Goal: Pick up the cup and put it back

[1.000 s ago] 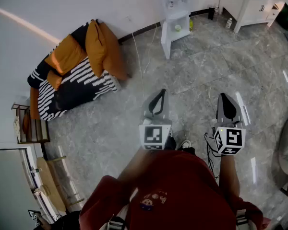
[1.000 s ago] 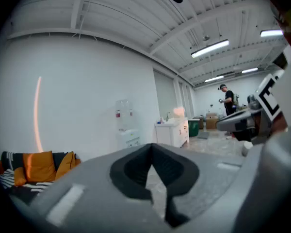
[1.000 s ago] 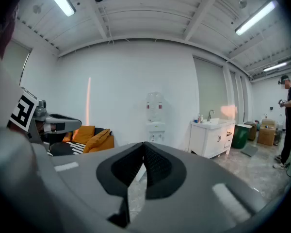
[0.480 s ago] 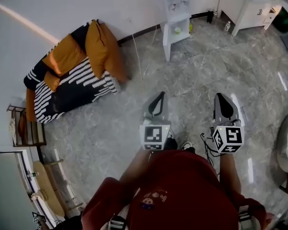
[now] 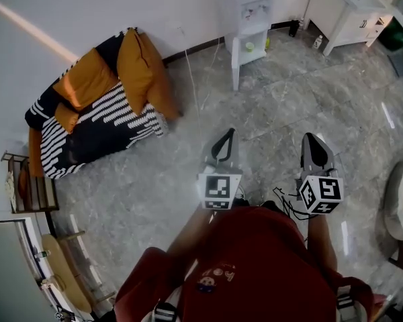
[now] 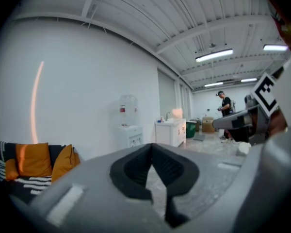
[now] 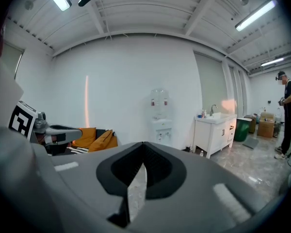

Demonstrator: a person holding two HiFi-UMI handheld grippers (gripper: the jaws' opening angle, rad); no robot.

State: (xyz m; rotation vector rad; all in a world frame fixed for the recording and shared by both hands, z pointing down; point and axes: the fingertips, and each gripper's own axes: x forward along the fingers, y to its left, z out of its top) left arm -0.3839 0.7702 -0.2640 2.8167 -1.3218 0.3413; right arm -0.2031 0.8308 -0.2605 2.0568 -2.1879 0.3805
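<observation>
Glossy grey marble floor (image 5: 161,180); striped sofa (image 5: 101,116) with orange cushions at 10 o'clock; white sink cabinet (image 5: 349,12) at 1; water dispenser (image 5: 252,5) at 12; left tongs (image 5: 224,141) and right tongs (image 5: 313,146) both closed, empty, side by side; cup (image 5: 249,45) is likely the small greenish thing in the dispenser niche, too small to confirm; probably light, thin-walled, crushable; grip mid-wall, gently.
</observation>
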